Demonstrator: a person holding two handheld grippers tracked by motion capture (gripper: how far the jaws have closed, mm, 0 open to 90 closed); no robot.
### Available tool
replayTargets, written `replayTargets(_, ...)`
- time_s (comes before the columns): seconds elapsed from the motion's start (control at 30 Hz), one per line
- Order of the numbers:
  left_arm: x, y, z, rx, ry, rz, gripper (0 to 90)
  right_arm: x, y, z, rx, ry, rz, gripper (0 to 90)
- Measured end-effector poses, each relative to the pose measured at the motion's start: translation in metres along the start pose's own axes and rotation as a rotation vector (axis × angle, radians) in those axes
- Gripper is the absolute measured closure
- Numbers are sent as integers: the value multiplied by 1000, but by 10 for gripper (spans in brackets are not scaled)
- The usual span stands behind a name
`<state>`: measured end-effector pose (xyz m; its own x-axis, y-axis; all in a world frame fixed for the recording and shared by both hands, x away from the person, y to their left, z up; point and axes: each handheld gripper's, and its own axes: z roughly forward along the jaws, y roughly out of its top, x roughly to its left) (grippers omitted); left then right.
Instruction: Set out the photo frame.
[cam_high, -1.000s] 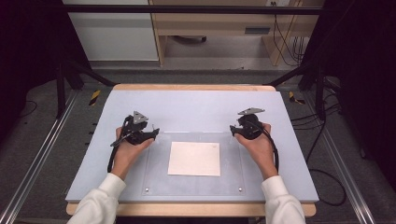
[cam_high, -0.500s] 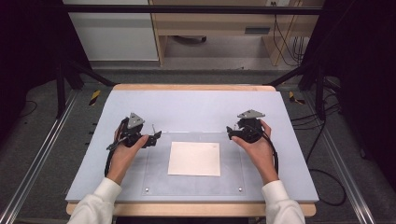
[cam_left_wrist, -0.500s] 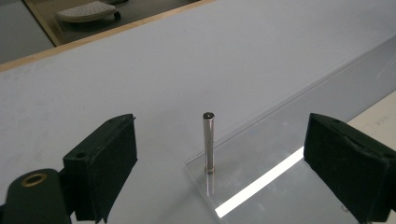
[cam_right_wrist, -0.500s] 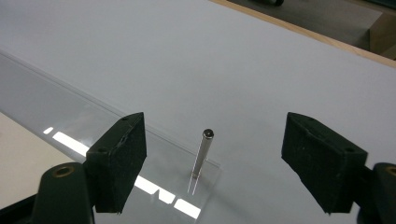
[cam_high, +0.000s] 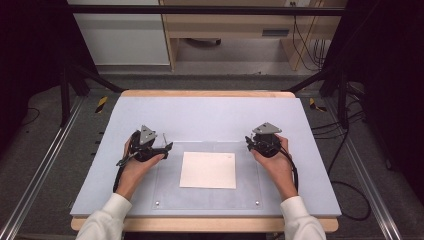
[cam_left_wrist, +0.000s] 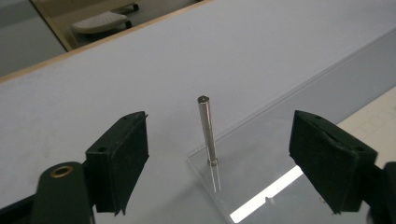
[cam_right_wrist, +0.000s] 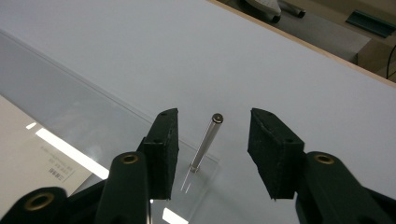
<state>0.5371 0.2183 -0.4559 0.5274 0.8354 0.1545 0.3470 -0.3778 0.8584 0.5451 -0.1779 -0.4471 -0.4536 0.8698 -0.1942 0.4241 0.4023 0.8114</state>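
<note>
A thin metal pin (cam_left_wrist: 207, 130) stands upright at the far left corner of the clear plate (cam_high: 207, 200) on the bench (cam_high: 210, 115), long axis vertical, tip up, and sits between the spread jaws of the left tongs (cam_left_wrist: 217, 161), touching neither pad; these jaws have just been closing. A matching pin (cam_right_wrist: 205, 142) rises at the plate's far right corner, leaning slightly in the right gripper view, and stands in the gap of the right tongs (cam_right_wrist: 212, 156), whose jaws have just been closing but remain apart from it. White paper (cam_high: 208, 170) lies under the plate between both hands.
</note>
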Motion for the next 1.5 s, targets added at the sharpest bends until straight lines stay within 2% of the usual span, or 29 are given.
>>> replayTargets(0.1, 0, 1, 2, -21, 25, -6, 330, 1, 1, 3, -7, 8, -4, 605)
replayTargets(0.17, 1, 1, 3, -30, 32, -24, 395, 1, 2, 4, -11, 15, 4, 669)
replayTargets(0.33, 0, 3, 7, -38, 11, -54, 572, 0, 3, 6, -16, 9, 35, 821)
replayTargets(0.43, 1, 5, 10, -39, 11, -70, 646, -3, 3, 6, -20, 20, 54, 841)
replayTargets(0.63, 1, 8, 13, -24, 40, -82, 820, -4, 3, 6, -15, 34, 73, 847)
replayTargets(0.8, 2, 9, 14, -13, 33, -94, 841, -4, 5, 6, -6, 33, 84, 850)
replayTargets(1.0, 5, 13, 14, 17, 17, -109, 846, -2, 11, 7, 34, 19, 94, 853)
replayTargets(1.27, 10, 20, 16, 71, -17, -117, 850, -5, 18, 9, 89, 39, 123, 858)
replayTargets(1.37, 12, 24, 18, 103, -29, -103, 851, -7, 22, 10, 120, 46, 128, 858)
replayTargets(1.5, 16, 28, 21, 129, -43, -117, 851, -9, 26, 11, 152, 55, 141, 859)
